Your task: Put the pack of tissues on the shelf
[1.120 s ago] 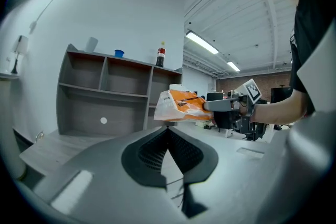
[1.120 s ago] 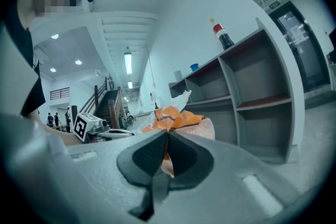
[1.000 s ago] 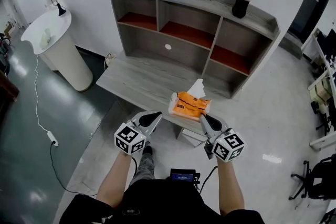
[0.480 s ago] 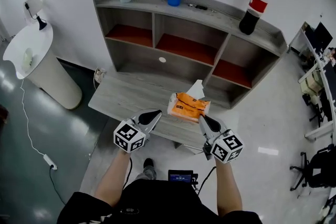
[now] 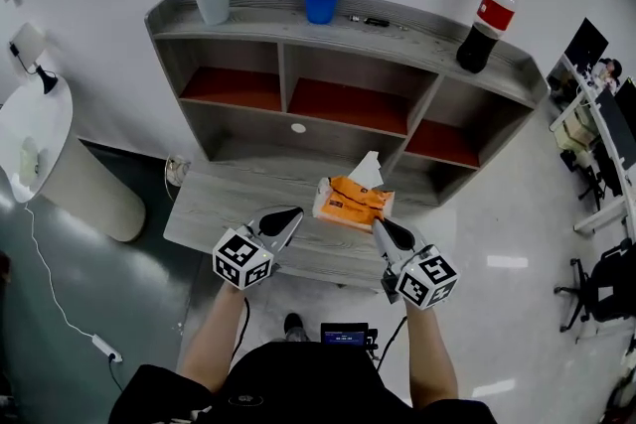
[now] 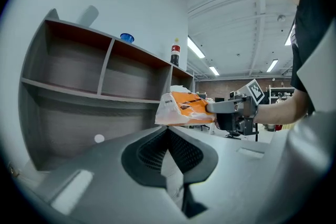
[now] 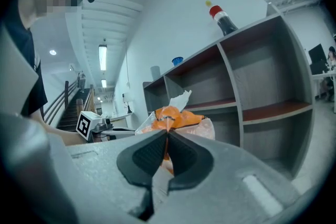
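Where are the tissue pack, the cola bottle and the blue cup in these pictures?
tissue pack (image 5: 350, 202): head view, on its orange wrapper.
cola bottle (image 5: 476, 46): head view, on its dark lower body.
blue cup (image 5: 320, 5): head view, on its side wall.

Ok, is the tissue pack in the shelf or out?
Out: the pack of tissues is in front of the shelf, not in any compartment, its edge pinched in the shut right gripper.

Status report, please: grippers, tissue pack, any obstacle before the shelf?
Left hand-held gripper shut, empty. Right hand-held gripper shut on pack of tissues, held before the shelf, not yet placed. No obstacle seen between.
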Demonstrator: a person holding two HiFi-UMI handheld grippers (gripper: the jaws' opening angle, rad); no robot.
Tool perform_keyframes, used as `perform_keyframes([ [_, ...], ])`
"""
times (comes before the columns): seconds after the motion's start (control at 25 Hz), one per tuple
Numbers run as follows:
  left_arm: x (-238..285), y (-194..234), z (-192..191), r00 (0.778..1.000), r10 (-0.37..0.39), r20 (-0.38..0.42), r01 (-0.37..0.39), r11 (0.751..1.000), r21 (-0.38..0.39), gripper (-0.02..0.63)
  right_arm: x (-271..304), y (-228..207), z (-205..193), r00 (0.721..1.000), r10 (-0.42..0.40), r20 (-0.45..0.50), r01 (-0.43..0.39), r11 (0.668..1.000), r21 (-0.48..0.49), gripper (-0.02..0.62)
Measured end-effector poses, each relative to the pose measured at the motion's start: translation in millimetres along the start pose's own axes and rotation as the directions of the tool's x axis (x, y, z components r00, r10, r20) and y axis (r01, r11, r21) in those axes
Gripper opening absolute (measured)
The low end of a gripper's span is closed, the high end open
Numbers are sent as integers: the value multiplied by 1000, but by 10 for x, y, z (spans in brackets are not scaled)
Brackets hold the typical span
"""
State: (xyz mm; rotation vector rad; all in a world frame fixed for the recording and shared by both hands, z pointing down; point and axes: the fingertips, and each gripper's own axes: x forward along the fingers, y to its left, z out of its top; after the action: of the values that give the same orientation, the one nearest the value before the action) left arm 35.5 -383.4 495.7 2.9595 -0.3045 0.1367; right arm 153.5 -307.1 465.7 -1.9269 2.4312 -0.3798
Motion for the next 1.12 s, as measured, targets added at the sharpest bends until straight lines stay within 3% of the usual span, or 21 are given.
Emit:
perform_keyframes([
  [0.32, 191, 95, -57, 999, -33, -3, 33, 999, -26, 0, 71, -141, -24, 999, -30, -27, 30, 1000, 2, 5],
  [1.12, 480, -60, 216, 999, 40, 29, -40, 999, 6, 0, 85, -393, 183, 997, 77, -24, -78, 996, -53, 5],
])
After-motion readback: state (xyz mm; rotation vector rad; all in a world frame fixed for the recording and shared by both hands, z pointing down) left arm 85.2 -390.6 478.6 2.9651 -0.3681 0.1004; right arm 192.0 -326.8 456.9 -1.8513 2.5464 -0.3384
